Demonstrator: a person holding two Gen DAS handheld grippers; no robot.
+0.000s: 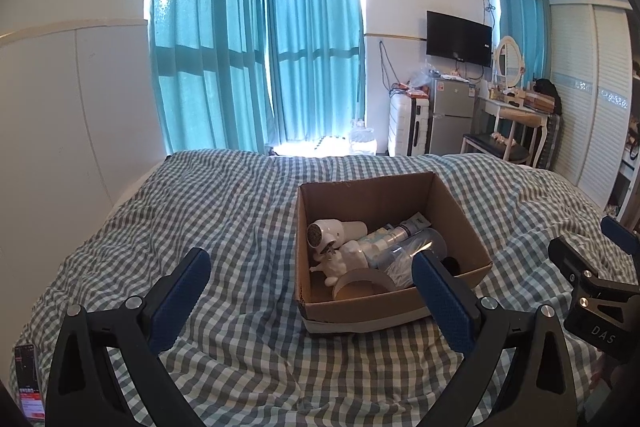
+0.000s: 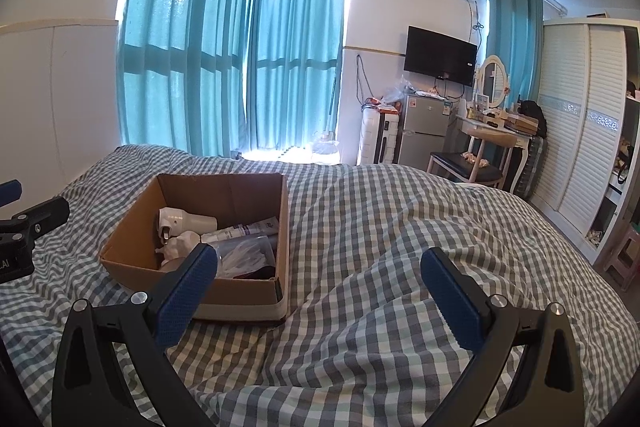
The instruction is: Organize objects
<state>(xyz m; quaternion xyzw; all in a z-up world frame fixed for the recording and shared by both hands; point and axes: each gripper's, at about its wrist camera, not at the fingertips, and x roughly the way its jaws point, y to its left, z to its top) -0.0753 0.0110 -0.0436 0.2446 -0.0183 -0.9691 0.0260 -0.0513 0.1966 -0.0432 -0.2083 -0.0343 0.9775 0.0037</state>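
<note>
Both grippers hover over a bed with a checked cover. Left gripper: jaws wide apart, holding nothing. Right gripper: jaws likewise wide apart and empty. An open cardboard box rests on the cover near the bed's middle, between the two grippers. Inside lie a white hair dryer, a tube, a clear plastic cup and a tape roll.
</note>
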